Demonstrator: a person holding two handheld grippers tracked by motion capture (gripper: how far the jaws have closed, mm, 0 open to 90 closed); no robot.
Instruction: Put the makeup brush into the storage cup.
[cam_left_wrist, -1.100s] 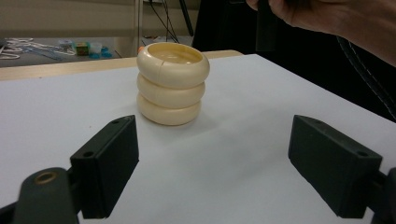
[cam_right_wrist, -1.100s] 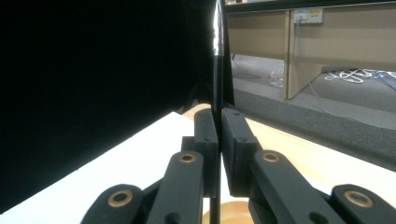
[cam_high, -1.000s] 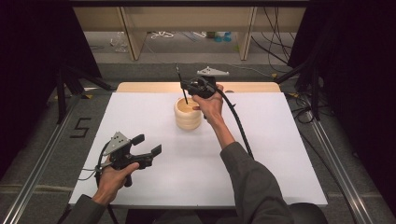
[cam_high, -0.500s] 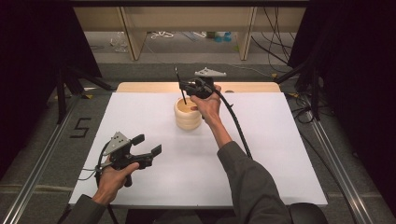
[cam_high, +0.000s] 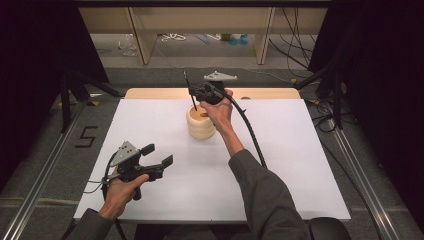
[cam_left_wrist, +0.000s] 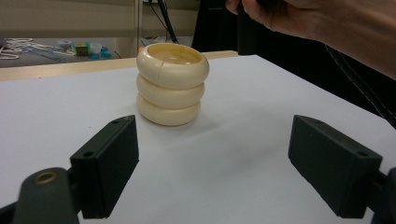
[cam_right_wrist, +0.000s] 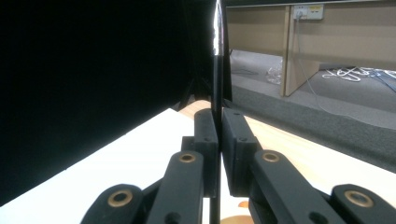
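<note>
**On the White Table, One Pen Over One Holder**

Across the room's far side ran a pale wooden bench (cam_high: 200, 20) with cables and small clutter on the grey floor beneath it. Black curtains hung at both sides. Metal rails edged the floor to left and right, and a mark like a "5" (cam_high: 86, 136) lay on the floor by the left rail. The table (cam_high: 300, 165) had a white top, with a strip of bare wood along its far edge.

I counted one holder, one pen, two grippers and two hands.

The holder (cam_high: 201, 121), a cream pot shaped like three stacked rings, stood upright near the far middle of the table. From the left gripper view it (cam_left_wrist: 172, 84) rose straight ahead, with its mouth open at the top.

The right gripper (cam_high: 196, 94) hovered above the holder, its jaws clamped together on a thin black pen (cam_high: 190, 90). The pen stood nearly upright, its lower end at the holder's mouth; whether it touched the pot inside I could not tell. In the right gripper view the pen (cam_right_wrist: 217, 70) ran up between the pressed pads.

The left gripper (cam_high: 159, 156) rested near the table's front left corner, well apart from the holder. Its jaws stood wide apart with nothing between them.
</note>
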